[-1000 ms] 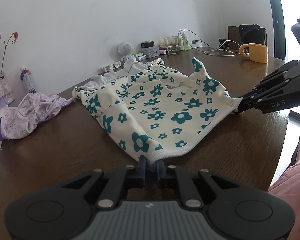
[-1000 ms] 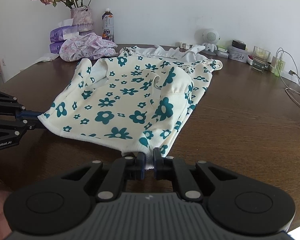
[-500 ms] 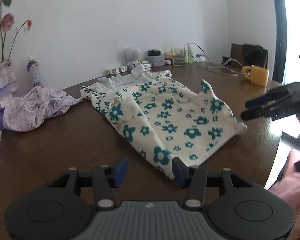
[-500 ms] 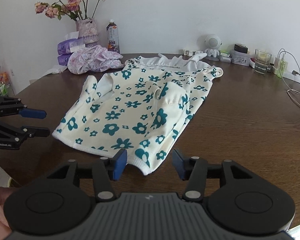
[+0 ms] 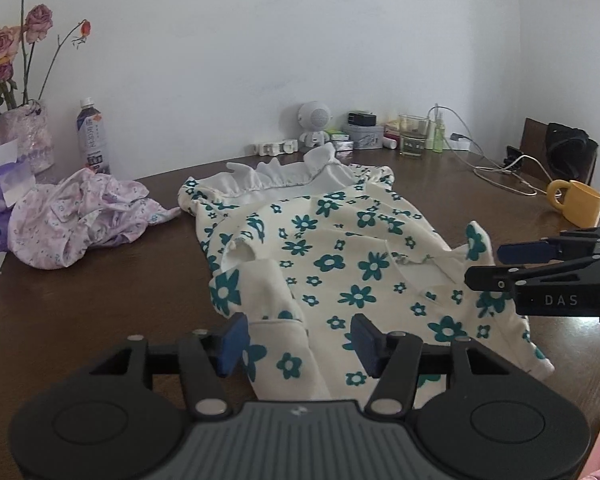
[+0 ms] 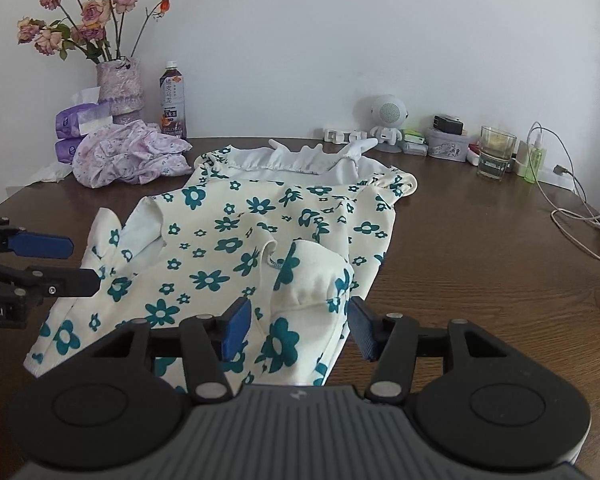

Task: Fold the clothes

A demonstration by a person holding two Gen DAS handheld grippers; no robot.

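Both grippers, left (image 5: 296, 340) and right (image 6: 296, 330), hang jaws apart over the top's (image 5: 340, 264) near hem, holding nothing. Sleeves already lie folded in; judging by that, next comes regripping the near hem to fold toward the far collar.

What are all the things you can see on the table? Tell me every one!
floral garment: 1, cream with teal flowers, middle of table
crumpled garment: 1, pale purple, far left
vase of roses: 1, purple vase, pink flowers, by wall
bottle: 1, dark label, beside vase
tissue packs: 2, purple, stacked far left
round speaker: 1, white, by wall
glass: 1, clear, far right
mug: 1, yellow, right edge
cables: white, right
table: 1, dark brown wood
left hand-held gripper: black, blue pads, open over garment
right hand-held gripper: black, blue pads, open over garment
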